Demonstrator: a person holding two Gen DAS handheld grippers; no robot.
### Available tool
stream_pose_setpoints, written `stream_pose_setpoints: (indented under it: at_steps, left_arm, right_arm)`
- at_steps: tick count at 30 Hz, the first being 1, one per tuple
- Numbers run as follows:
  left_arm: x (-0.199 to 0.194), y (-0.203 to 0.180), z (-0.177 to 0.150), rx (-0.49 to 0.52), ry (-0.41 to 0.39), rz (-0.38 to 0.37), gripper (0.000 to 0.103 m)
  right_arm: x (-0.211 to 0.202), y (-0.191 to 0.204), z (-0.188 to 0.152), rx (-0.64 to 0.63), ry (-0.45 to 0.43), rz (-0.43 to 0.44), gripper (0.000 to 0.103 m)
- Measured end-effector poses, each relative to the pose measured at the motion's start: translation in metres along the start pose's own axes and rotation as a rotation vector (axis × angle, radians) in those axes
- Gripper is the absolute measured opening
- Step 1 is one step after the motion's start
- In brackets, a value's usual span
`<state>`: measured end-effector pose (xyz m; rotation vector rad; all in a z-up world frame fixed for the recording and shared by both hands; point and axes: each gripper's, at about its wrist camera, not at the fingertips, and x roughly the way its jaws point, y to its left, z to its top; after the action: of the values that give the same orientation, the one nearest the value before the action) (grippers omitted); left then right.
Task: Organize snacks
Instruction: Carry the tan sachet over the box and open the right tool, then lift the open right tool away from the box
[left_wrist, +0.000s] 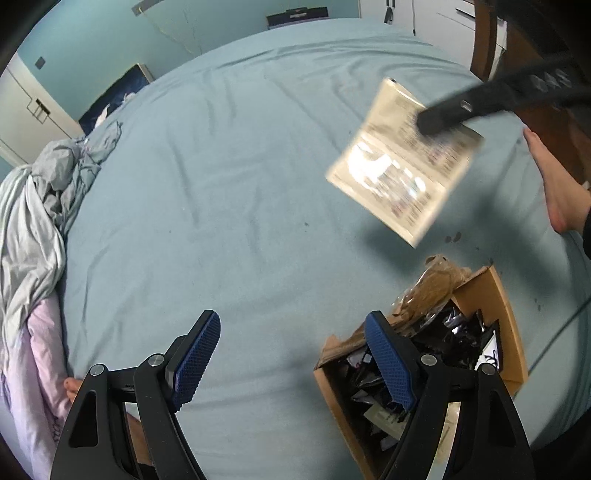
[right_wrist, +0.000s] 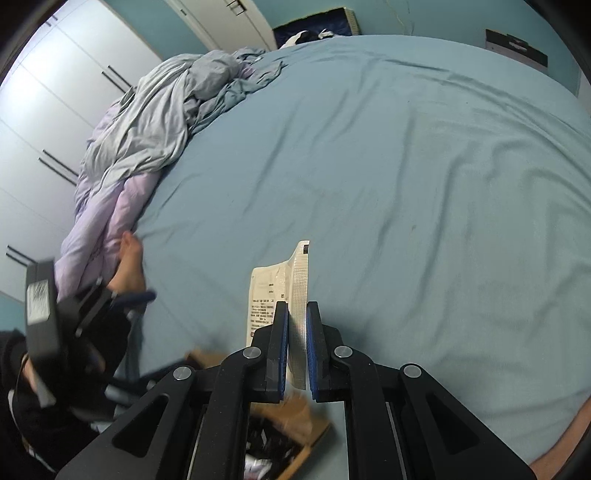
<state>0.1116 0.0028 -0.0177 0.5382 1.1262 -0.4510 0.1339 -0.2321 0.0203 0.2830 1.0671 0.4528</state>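
1. Snack packet (left_wrist: 402, 162), pale and printed, hung in the air above the blue bedsheet (left_wrist: 240, 177) in the left wrist view, blurred, pinched near its upper edge by the right gripper (left_wrist: 430, 123), which reached in from the upper right.
2. In the same view the left gripper (left_wrist: 291, 362) stood released, its blue pads (left_wrist: 195, 360) wide apart with nothing between them, low over the sheet.
3. An open cardboard box (left_wrist: 511, 332) lay on the sheet just beside the left gripper's right-hand finger, packed with dark wrappers (left_wrist: 458, 339) and crumpled brown paper (left_wrist: 432, 288); the packet was up and away from it.
4. Rumpled grey and lilac bedding (left_wrist: 33, 229) was heaped at the left edge, and a bare foot (left_wrist: 557, 184) rested at the right.
5. In the right wrist view the right gripper (right_wrist: 297, 325) was clenched on the snack packet (right_wrist: 299, 280), which stood edge-on between its pads and stuck out beyond the tips above the bedsheet (right_wrist: 406, 184).
6. Below that gripper a corner of the cardboard box (right_wrist: 310, 439) showed.
7. At the left the left gripper (right_wrist: 144, 297) appeared blurred, near a bare foot (right_wrist: 129, 266) beside the heaped bedding (right_wrist: 147, 129).
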Motion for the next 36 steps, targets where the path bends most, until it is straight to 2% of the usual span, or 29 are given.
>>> stream_pose_setpoints:
  at_steps: [5,9,13,16,17,19,23,24,27,29,33,36]
  left_arm:
    - [-0.008,0.003,0.004,-0.026,-0.007,0.015,0.082]
    - [-0.018,0.023,0.006,-0.127,-0.021,0.034,0.083]
    - [-0.025,0.038,0.001,-0.204,-0.021,0.04,0.083]
    - [-0.031,0.038,-0.006,-0.207,-0.023,0.044,0.083]
    - [-0.032,0.034,-0.007,-0.196,-0.024,0.048,0.083]
    - [-0.034,0.029,-0.007,-0.167,-0.028,0.053,0.084]
    - [-0.037,0.011,-0.011,-0.095,-0.038,0.063,0.086]
    - [-0.038,0.006,-0.012,-0.083,-0.04,0.064,0.086]
    - [-0.036,-0.004,-0.014,-0.046,-0.047,0.073,0.09]
    - [-0.034,-0.011,-0.016,-0.026,-0.053,0.084,0.102]
    - [-0.031,-0.014,-0.019,-0.036,-0.06,0.095,0.103]
    - [-0.025,-0.012,-0.021,-0.065,-0.048,0.091,0.103]
  right_arm:
    - [-0.02,0.015,-0.009,-0.037,0.032,0.023,0.007]
    - [-0.025,0.037,-0.022,-0.08,0.079,0.042,0.007]
    - [-0.022,0.058,-0.038,-0.141,0.157,0.099,0.007]
    - [-0.017,0.068,-0.047,-0.17,0.222,0.159,0.007]
    - [-0.016,0.07,-0.048,-0.179,0.228,0.127,0.008]
    - [-0.013,0.07,-0.047,-0.185,0.243,0.056,0.015]
    - [-0.015,0.058,-0.038,-0.133,0.203,-0.098,0.064]
    - [-0.015,0.055,-0.035,-0.119,0.191,-0.124,0.07]
    - [-0.017,0.039,-0.026,-0.07,0.172,-0.169,0.07]
    - [-0.018,0.032,-0.023,-0.032,0.153,-0.184,0.07]
    - [-0.031,0.018,-0.029,0.127,0.024,-0.273,0.07]
    - [-0.03,0.016,-0.032,0.164,-0.001,-0.29,0.07]
